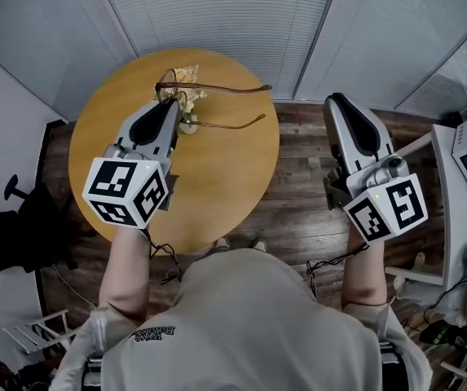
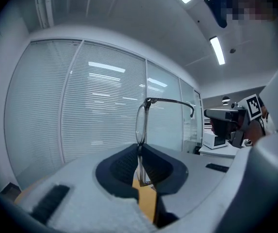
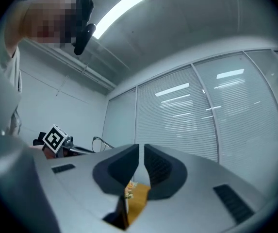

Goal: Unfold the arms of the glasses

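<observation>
The L gripper (image 1: pixel 174 108) is pinching the glasses (image 1: pixel 168 90) by the front frame. In its own view the jaws are closing on the lower rim of one lens (image 2: pixel 141 123), so the pair is standing edge-on above the pads. My guess is that a grip on the frame and not on a temple is leaving both hinges free to swing.

In the head view the glasses are hanging in the air over the 12 o'clock part of the round wooden table (image 1: pixel 217 177), not resting on it. Both arms are pointing toward 3 o'clock from the frame, the upper arm (image 1: pixel 217 87) and the lower arm (image 1: pixel 233 125). They look fully swung out, so the unfolding is prob. done.

The R gripper (image 1: pixel 339 104) is hovering off the table's edge at approx. 3 o'clock, over the floor and well apart from the glasses. Its jaws are sitting almost together w/ only a thin slit and nothing between them (image 3: pixel 141 154). It seems parked clear of the arms so as not to knock them.

Count:
- 1 pair of glasses, 2 arms
- 2 grippers
- 1 table
- 1 small dried-flower posy (image 1: pixel 188 76) lying at the table's 12 o'clock, under the glasses
</observation>
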Demonstrator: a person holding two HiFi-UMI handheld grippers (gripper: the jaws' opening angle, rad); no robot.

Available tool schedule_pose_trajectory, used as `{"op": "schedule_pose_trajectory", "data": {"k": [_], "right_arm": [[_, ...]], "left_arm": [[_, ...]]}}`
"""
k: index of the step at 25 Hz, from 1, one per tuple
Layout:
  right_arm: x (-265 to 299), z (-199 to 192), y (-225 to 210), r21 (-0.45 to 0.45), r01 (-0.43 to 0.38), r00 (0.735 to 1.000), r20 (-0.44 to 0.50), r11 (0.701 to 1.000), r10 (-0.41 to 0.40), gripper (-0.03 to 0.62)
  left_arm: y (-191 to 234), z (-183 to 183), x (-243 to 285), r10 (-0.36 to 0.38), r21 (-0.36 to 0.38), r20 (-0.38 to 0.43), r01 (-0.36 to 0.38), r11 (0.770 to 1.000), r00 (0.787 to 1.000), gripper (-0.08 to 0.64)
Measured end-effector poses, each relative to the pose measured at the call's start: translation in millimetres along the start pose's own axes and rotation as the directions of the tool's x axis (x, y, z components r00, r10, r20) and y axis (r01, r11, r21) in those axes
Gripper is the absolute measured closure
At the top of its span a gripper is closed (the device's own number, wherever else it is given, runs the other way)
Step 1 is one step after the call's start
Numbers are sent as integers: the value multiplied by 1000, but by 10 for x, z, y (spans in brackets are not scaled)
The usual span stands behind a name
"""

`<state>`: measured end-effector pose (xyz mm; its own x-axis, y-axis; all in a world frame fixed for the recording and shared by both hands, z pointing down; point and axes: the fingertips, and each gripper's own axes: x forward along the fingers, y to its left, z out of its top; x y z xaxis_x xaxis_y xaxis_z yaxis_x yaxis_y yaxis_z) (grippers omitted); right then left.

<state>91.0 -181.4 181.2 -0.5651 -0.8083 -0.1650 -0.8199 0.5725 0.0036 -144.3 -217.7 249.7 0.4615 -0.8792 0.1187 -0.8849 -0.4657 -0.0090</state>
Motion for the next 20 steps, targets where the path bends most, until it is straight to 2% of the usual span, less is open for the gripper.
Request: {"op": "schedule_pose_trajectory", "data": {"k": [5,9,20], "right_arm": [[-115,110,168,-38,-3,1000,31,999,5,541],[-133,17,240,-73,-8,1000,9,997,9,543],[-171,-410,317,-37,-19,996,-85,999,16,546]], "left_arm": [[-77,58,-141,2,8,28,-2,1000,1000,520],[-102,34,-216,7,-4,38,-7,1000,999,520],[-155,-391,-294,2,-38,-40,-4,999,999,520]]}}
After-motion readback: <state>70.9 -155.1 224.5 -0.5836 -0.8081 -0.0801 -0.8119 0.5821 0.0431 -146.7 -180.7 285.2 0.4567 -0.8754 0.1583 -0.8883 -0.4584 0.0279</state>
